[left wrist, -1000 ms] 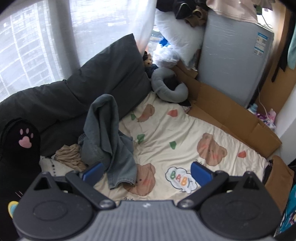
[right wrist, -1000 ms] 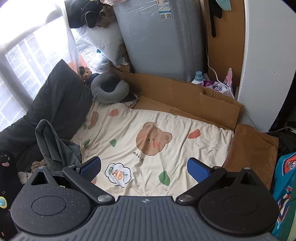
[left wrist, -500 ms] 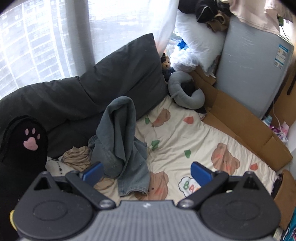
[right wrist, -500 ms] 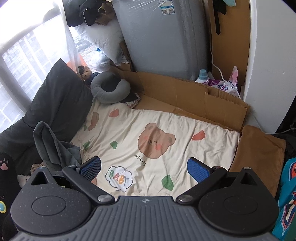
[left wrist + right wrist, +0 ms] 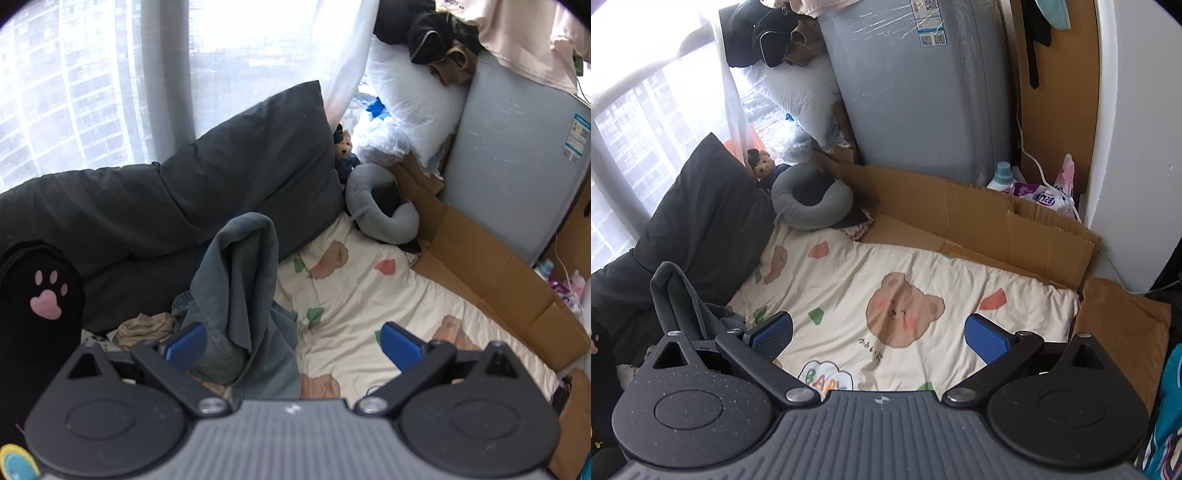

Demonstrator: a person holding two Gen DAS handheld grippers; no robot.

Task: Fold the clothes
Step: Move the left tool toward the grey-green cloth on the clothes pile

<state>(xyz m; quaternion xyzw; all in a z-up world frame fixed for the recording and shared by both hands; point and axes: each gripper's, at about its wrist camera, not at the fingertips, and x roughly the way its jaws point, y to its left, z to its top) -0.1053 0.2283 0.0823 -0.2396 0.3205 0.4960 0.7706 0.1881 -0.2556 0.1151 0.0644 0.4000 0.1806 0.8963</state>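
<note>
My left gripper [image 5: 293,341] is spread wide with nothing between its blue pads [image 5: 184,345], held over the near-left edge of the bear-print blanket [image 5: 369,295]. The grey garment [image 5: 243,288] sits at about 11 o'clock from it, bunched in a heap with one fold standing up, leaning against the dark cushion [image 5: 221,177]. A tan cloth [image 5: 146,326] lies crumpled just beside the garment at 9 o'clock. My right gripper [image 5: 879,338] is likewise wide open and empty over the blanket [image 5: 960,269]; from there I see the garment [image 5: 679,299] at 9 o'clock. A neck pillow [image 5: 809,199] rests at the blanket's far corner, cardboard [image 5: 960,206] along its far edge.
</note>
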